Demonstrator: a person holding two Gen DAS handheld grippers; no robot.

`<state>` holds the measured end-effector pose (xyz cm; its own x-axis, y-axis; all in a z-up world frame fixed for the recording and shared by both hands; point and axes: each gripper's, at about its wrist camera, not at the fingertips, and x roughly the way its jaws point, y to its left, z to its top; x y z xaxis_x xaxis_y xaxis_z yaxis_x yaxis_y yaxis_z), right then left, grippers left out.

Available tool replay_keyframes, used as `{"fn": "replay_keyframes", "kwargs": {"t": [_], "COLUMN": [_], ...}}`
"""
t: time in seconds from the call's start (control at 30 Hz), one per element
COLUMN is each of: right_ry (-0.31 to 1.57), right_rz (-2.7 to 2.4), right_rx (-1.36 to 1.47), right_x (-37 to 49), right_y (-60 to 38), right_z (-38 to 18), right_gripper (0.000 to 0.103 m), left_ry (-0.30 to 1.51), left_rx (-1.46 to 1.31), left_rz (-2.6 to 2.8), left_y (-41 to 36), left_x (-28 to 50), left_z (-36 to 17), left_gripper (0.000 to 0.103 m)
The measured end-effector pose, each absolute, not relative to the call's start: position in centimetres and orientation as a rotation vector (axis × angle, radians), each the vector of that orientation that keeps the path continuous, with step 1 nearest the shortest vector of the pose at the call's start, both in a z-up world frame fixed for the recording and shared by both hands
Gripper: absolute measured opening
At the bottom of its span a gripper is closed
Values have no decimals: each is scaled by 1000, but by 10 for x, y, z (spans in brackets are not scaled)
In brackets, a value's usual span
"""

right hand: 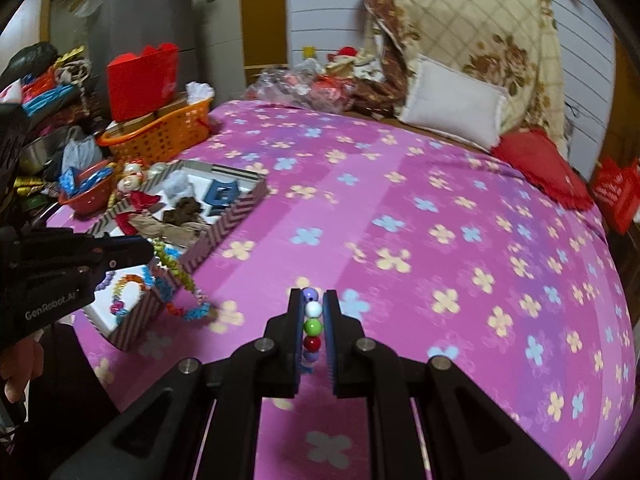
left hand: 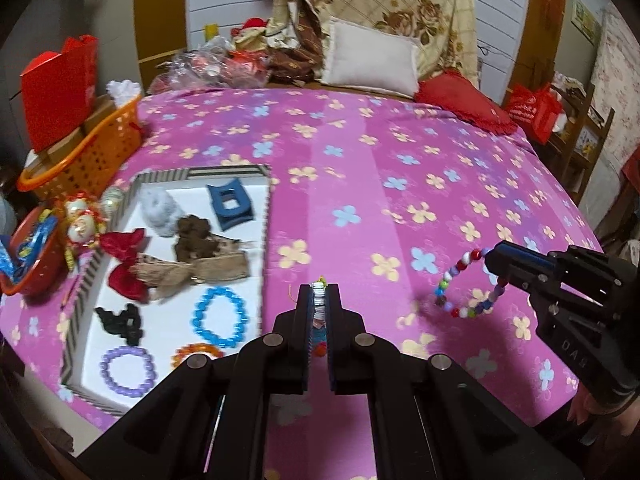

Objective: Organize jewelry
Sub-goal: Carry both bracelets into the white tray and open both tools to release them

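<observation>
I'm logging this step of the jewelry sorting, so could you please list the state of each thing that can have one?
left gripper: shut on the multicolour chain bracelet, lifted beside the box.
right gripper: shut on the round-bead bracelet, hanging above the bedspread.
striped box: open, no lid, holding items.
blue bracelet: lying flat in the box.
purple bracelet: lying flat in the box.
orange basket: upright, loaded.

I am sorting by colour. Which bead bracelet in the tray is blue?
The blue bracelet in the tray, beside the black hair tie. The purple bracelet and orange bracelet lie nearer the camera.
</observation>
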<state>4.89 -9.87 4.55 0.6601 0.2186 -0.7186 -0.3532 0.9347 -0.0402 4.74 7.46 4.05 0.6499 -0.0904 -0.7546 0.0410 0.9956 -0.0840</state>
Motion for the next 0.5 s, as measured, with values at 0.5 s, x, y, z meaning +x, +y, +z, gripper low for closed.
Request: {"fn": "replay_keyframes", "kwargs": {"t": [0.5], "right_ry": [753], "right_rz": [505], "right_rx": [-269], "right_x": [50], "right_y": [6], "right_z": [60], "right_gripper": [9], "left_ry": [843], "left_rx": [-122], "left_rz": [48], "left_y": [163], "left_x": [33], "left_z": [55], "left_gripper": [5]}}
